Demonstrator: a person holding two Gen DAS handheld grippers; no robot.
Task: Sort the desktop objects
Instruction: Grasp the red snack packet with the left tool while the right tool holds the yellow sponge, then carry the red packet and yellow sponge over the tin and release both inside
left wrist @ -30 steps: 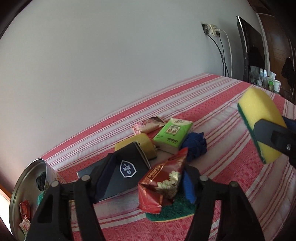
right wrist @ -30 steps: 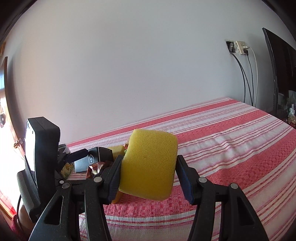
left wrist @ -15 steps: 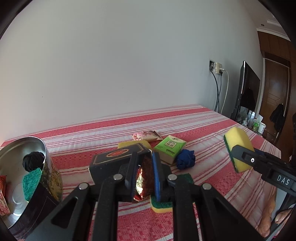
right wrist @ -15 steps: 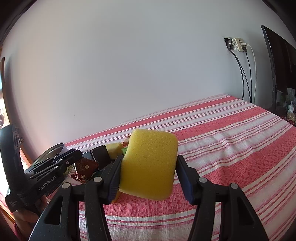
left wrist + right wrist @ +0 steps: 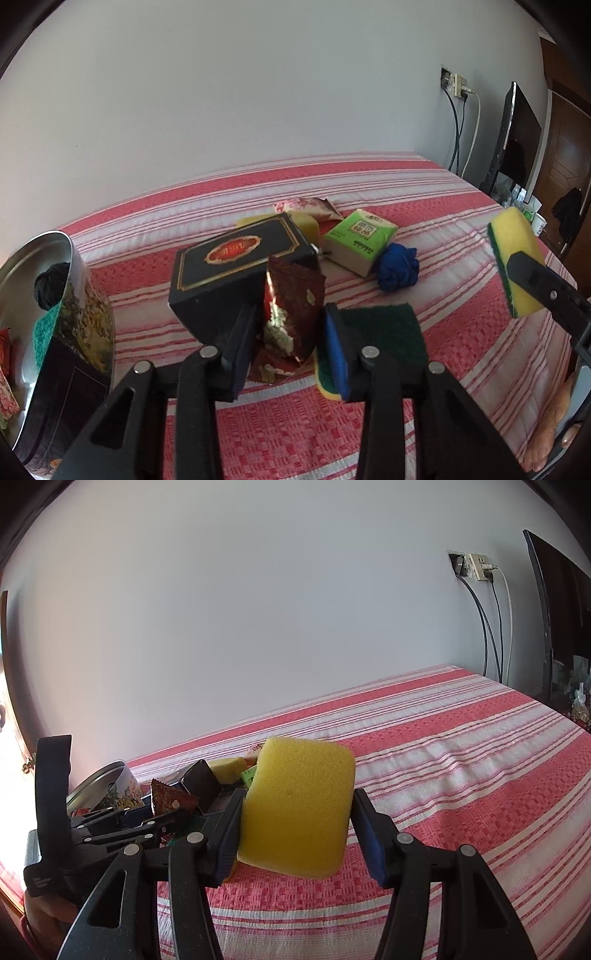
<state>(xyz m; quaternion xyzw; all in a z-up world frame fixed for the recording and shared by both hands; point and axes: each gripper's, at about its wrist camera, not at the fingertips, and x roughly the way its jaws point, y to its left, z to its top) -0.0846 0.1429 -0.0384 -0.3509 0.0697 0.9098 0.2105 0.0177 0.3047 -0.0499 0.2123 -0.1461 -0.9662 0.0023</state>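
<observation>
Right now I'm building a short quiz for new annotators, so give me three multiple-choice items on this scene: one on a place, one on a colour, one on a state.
1. Where does the blue cloth bundle lie?
A. inside the round tin
B. on the striped cloth beside the green tissue pack
C. on top of the black box

2. What colour is the sponge in the right gripper?
A. yellow
B. pink
C. white

3. What is the state of the right gripper?
A. wide open and empty
B. shut on the sponge
C. lying on the bed

Answers: 1 B, the bundle rests against the green tissue pack on the striped cloth. 2 A, its broad face is yellow foam. 3 B, both fingers press the sponge's sides and hold it off the cloth.
</observation>
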